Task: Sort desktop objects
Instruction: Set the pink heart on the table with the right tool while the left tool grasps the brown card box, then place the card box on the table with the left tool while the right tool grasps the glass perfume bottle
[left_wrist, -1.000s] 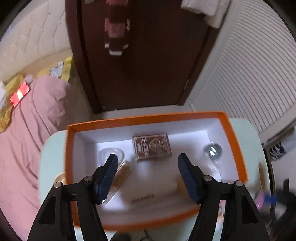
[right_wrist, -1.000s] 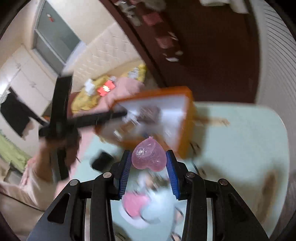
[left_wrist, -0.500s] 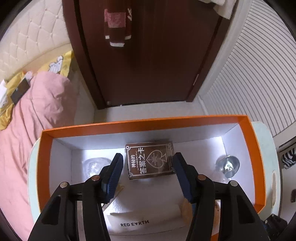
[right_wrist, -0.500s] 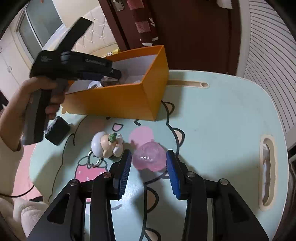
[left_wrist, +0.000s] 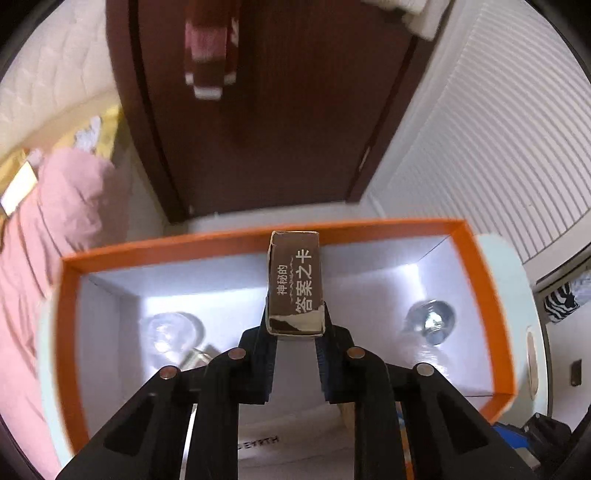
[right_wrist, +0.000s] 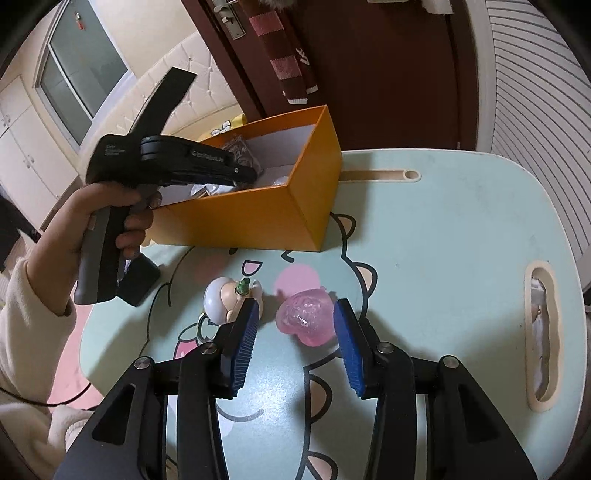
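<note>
The left gripper, jaws just closed on the brown card box above the orange box, must lift out; the right gripper, opening, straddles the pink heart.

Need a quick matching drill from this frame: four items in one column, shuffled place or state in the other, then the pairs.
Items:
1. brown card box
2. pink heart
3. small figurine
4. clear ball

Places or states:
A. on the table, between the open right tongs, untouched
B. on the floor of the orange box, at its right end
C. on the table, left of the right tongs
D. clamped upright in the left tongs, which have just been closing

Pairs: 1-D, 2-A, 3-C, 4-B
</note>
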